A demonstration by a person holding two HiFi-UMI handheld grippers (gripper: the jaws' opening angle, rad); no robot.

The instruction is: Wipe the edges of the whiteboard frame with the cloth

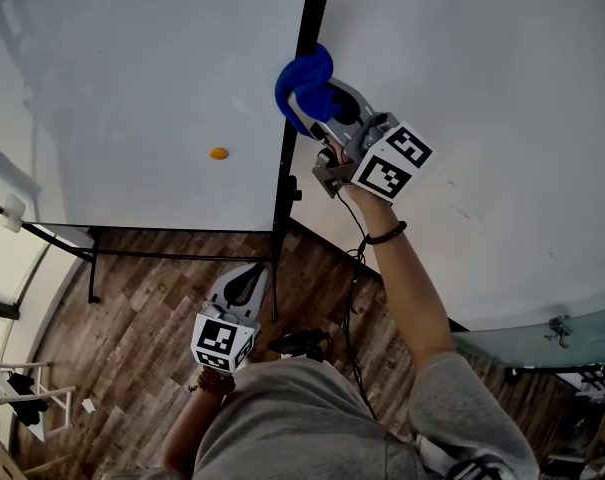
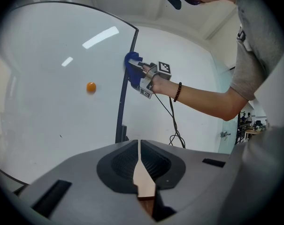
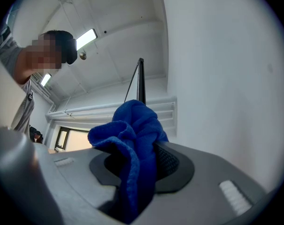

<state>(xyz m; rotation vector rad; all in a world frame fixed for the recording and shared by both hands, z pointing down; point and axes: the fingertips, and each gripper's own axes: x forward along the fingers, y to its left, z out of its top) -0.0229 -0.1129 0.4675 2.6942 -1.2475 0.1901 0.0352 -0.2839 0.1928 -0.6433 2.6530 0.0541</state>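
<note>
We see the blue cloth (image 1: 302, 86) bunched in the right claw (image 1: 320, 100), whose jaws are clamped on it. In the right gripper view its folds fill the gap between the jaws and spill over their tops. The cloth lies against the dark upright edge of the whiteboard frame (image 1: 287, 158), on the board's right side and high up, with the person's right arm stretched out to it. The edge runs free above the cloth, and below it down to the black stand (image 1: 182, 256).

Right of that edge is a bare white wall (image 1: 502, 88), close behind the frame. To the left, the whiteboard (image 1: 132, 78) spreads wide and plain. An orange magnet (image 1: 218, 153) sits on it, lower than the cloth and well apart from it.

Our left claw (image 1: 250, 276) hangs low by the person's waist, well apart from the board. Its jaws are pressed together with nothing between them.

Beneath everything lies a wooden plank floor (image 1: 132, 298). A black cable (image 1: 354, 298) trails down from the right claw, alongside the forearm. A dark beaded bracelet (image 1: 385, 235) circles the right wrist. In the right gripper view a strip light (image 3: 85, 39) glows on the ceiling above the frame's top corner.

For markings, we find only the black-and-white square patterns on the right claw's cube (image 1: 392, 163) and on the cube of the left claw.
</note>
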